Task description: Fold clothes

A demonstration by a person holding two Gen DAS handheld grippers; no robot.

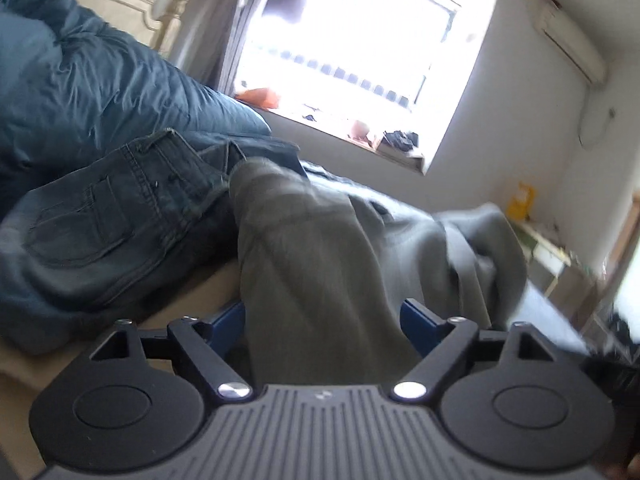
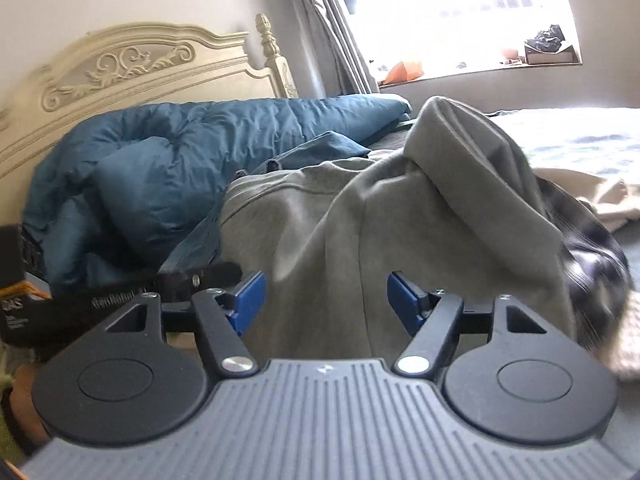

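Bed (image 2: 580,136), landmark for all entries. Toward its headboard (image 2: 132,64): blue quilt (image 2: 168,160), bunched. Beside the quilt: jeans (image 1: 104,216), crumpled, unfolded. Mid-bed: grey garment (image 1: 320,248), heaped with one ridge standing up, no clean fold showing. Left tool (image 1: 323,320): jaws released, spread wide, grey cloth lying between them without being pinched. Right tool (image 2: 323,300): likewise released, blue pads apart, grey cloth between. Far side of bed: pale cloth (image 2: 592,196), loose. Progress, by judgement: early; the grey garment is dropped but unsquared, jeans and remaining pieces still to do.
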